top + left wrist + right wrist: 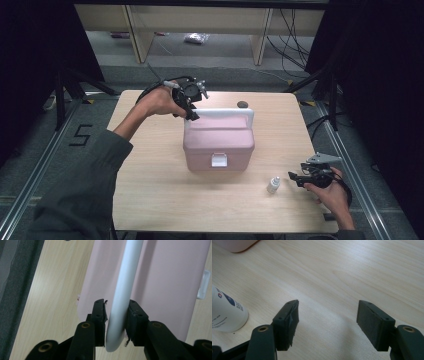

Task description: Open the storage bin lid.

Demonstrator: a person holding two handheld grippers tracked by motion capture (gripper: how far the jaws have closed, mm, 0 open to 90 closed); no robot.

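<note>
Looking down from the high view, I see my left gripper [192, 116] at the far left corner of the pink box [219, 144], on its white handle [225, 112]. My right gripper [295, 176] hovers low over the table [150, 185], a small bottle [273, 185] just left of it. Left gripper view: both pads pinch the handle [122, 295]. Right gripper view: jaws spread, nothing between, the bottle [224, 312] left of them.

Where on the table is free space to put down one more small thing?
Bare wood lies left of the pink box, and along the near edge of the table before it. It is crowded between the small white bottle and the right gripper.
</note>
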